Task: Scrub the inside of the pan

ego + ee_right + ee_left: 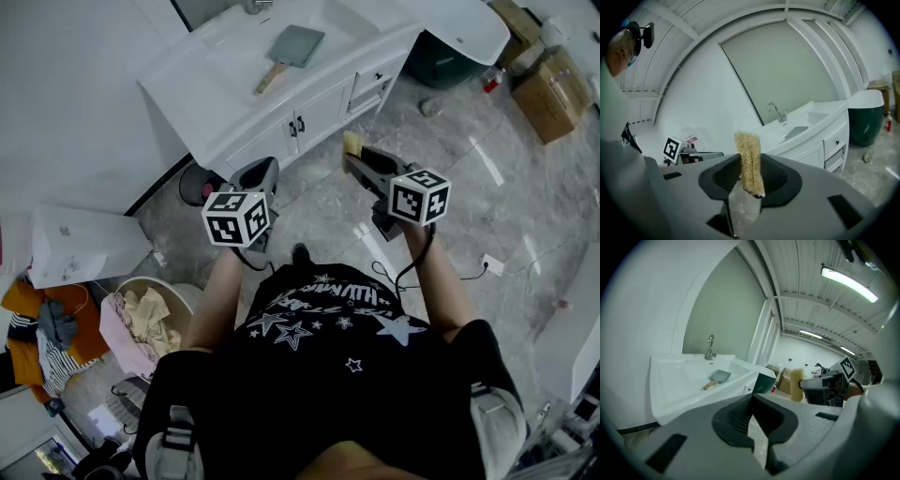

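Clamping sponge [747,150] in right tongs [750,173], pan [295,45] well apart, faucet [255,6] cropped.

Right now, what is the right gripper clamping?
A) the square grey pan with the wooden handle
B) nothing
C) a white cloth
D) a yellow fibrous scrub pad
D: the right gripper has its jaws shut on the yellow fibrous scrub pad; the square grey pan lies away on the white vanity top.

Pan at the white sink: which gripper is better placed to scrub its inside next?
Right. The right gripper is shut on a loofah scrubber; the left gripper is shut and empty. Neither is at the square pan yet.
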The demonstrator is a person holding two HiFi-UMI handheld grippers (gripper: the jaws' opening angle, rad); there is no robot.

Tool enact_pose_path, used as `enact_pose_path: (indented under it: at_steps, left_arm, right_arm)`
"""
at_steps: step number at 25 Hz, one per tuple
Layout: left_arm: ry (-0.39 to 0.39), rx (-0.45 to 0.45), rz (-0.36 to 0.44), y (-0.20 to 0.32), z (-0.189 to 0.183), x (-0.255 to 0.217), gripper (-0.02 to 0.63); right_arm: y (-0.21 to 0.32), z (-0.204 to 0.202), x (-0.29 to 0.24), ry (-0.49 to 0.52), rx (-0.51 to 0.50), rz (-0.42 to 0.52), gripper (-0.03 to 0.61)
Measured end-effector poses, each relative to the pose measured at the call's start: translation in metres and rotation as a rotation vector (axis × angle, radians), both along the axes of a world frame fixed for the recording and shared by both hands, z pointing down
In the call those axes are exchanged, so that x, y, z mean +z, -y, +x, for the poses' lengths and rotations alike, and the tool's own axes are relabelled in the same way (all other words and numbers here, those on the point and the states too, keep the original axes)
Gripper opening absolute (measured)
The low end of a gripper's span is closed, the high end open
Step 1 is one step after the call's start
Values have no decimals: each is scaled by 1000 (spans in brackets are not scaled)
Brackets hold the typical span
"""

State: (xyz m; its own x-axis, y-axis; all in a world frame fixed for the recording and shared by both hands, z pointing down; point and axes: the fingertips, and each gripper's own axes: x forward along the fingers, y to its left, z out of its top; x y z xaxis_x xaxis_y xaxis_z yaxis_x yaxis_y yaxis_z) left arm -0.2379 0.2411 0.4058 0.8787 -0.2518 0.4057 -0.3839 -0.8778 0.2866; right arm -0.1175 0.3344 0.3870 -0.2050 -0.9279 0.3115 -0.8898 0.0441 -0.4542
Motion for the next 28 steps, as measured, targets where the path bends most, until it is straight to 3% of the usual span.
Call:
enact_pose_path:
  at_steps: [22,28]
  left_arm:
    - [35,24,-53,44,-13,32,8]
    - [15,34,-80,67,-14,37,8]
  right_arm:
    - [49,-24,18,36,-8,-27,129]
    - [73,-34,20,-28,-2,-23,132]
